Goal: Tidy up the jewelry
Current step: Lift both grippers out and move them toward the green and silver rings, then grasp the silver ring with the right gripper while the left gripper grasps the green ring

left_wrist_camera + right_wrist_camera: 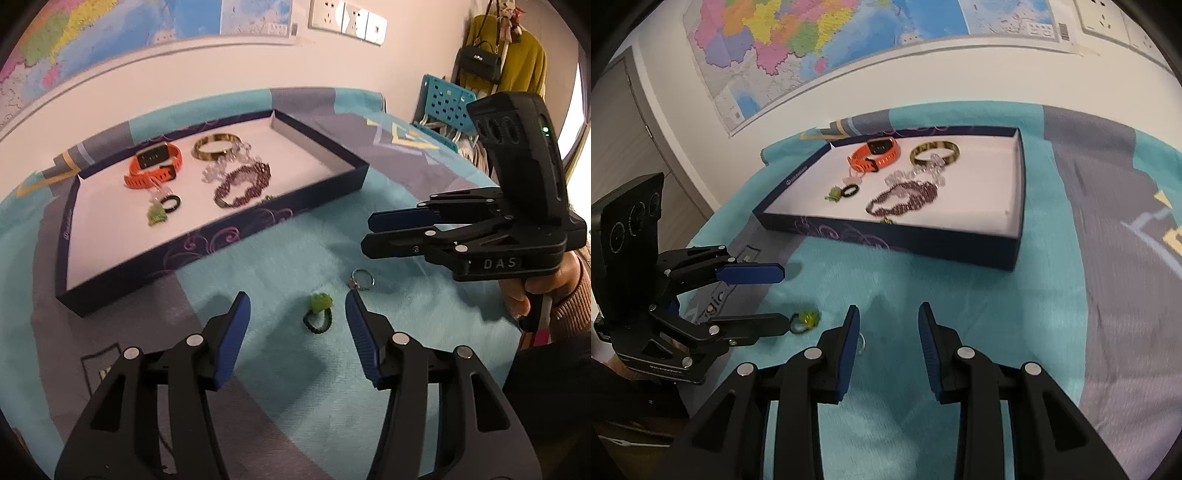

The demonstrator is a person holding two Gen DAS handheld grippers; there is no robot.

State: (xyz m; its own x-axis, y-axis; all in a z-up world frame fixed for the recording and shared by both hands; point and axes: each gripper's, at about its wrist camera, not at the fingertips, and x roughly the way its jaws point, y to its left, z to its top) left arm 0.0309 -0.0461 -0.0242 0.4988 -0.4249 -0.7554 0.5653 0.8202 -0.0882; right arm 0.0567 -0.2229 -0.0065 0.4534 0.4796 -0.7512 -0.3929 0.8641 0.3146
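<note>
A green-topped ring on a black band point(318, 314) lies on the teal cloth between my open left gripper's point(298, 301) fingertips; it also shows in the right wrist view point(804, 320). A silver ring point(361, 278) lies just beyond it, and in the right wrist view point(861, 345) it peeks out beside my finger. My right gripper point(889, 312) is open and empty above the cloth. A dark blue tray point(207, 240) holds an orange watch point(155, 166), a gold bangle point(215, 147), a purple bead bracelet point(243, 184), clear beads and a green ring.
The tray point(923, 243) sits at the far middle of the table. A wall with a map stands behind. A blue chair point(445, 101) and hanging clothes stand at the right.
</note>
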